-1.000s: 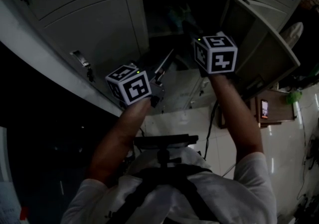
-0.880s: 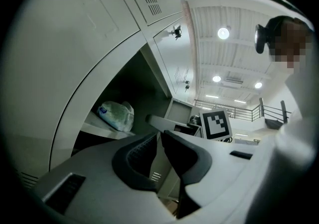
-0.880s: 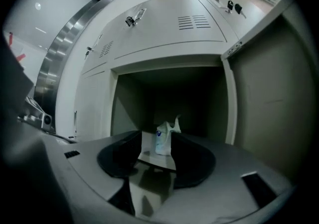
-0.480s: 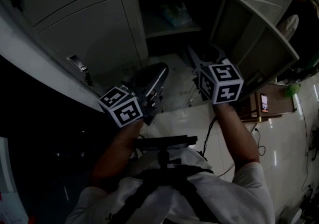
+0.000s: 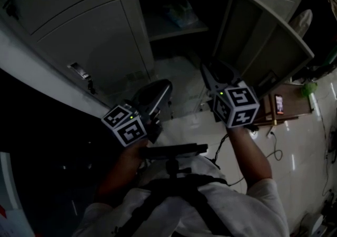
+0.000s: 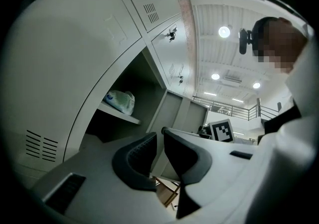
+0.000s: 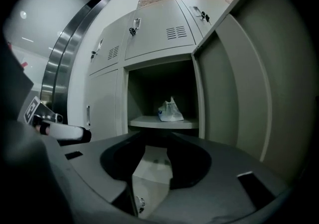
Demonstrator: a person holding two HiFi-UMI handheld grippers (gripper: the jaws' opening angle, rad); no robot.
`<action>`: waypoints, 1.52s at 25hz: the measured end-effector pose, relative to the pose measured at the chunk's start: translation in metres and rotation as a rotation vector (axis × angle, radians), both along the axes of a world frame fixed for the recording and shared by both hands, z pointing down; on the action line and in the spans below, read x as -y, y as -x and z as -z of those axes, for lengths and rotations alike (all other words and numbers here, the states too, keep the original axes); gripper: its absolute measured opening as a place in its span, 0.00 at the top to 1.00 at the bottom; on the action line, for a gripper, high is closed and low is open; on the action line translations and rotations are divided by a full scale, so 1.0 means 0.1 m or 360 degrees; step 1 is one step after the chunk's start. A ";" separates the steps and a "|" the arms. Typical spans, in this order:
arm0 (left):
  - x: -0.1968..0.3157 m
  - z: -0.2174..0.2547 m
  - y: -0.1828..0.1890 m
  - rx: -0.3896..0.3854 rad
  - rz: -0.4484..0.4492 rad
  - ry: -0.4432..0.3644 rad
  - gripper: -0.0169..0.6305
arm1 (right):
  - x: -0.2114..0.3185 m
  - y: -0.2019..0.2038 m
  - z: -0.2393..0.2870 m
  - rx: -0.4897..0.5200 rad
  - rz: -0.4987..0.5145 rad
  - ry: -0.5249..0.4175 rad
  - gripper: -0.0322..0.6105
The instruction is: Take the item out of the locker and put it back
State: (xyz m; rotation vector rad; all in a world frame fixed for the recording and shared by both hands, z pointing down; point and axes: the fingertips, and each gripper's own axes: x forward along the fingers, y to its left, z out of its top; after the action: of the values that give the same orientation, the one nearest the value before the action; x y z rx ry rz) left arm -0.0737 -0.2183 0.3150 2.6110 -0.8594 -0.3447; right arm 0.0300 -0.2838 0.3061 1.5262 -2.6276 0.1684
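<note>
Seen from the head view the place is dim: the grey metal lockers (image 5: pixel 89 36) look murky, and the glossy pale floor tiles (image 5: pixel 300 173) carry thin streaks of reflected light. In the left gripper view the round white ceiling lamps (image 6: pixel 224 32) glare hard, and straight locker edges bow towards black corners. The right gripper view is darker. There the open locker compartment (image 7: pixel 159 88) sits in shadow, and only the crumpled pale plastic bag (image 7: pixel 170 110) catches light.

Lockers (image 5: pixel 89 36): pale grey.
Bag (image 7: pixel 170 110): whitish, blue print.
Your cubes (image 5: pixel 125 125): white, black square markers.
Your pads (image 6: pixel 137 161): dark grey.
Your shirt (image 5: pixel 263 204): white; straps (image 5: pixel 174 194) black.
Floor (image 5: pixel 305 141): pale tiles.
</note>
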 end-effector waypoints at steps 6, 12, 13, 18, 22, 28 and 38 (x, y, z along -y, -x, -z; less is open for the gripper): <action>-0.17 -0.11 0.03 -0.0014 -0.0015 0.0043 0.91 | -0.21 0.01 -0.13 0.0078 0.0016 0.0057 0.79; -0.37 -0.33 0.09 -0.0007 -0.0041 0.0114 0.91 | -0.49 0.10 -0.28 0.0132 0.0034 0.0120 0.84; -0.41 -0.36 0.11 -0.0010 -0.0043 0.0129 0.91 | -0.54 0.11 -0.29 0.0142 0.0032 0.0130 0.84; -0.60 -0.42 0.30 -0.0021 -0.0046 0.0166 0.91 | -0.78 0.18 -0.38 0.0178 0.0003 0.0141 0.84; -0.77 -0.49 0.41 -0.0021 -0.0080 0.0189 0.91 | -0.95 0.20 -0.42 0.0170 -0.0042 0.0166 0.84; -0.99 -0.49 0.43 -0.0050 -0.0117 0.0219 0.91 | -1.20 0.20 -0.42 0.0210 -0.0076 0.0154 0.84; -1.35 -0.48 0.24 -0.0091 -0.0049 0.0207 0.91 | -1.54 -0.03 -0.47 0.0201 -0.0032 0.0159 0.84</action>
State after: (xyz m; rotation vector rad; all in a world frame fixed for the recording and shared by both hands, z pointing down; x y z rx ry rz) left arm -0.0976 -0.0836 0.3633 2.4800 -0.7942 -0.3415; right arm 0.0332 -0.1299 0.3532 1.5580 -2.6539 0.4040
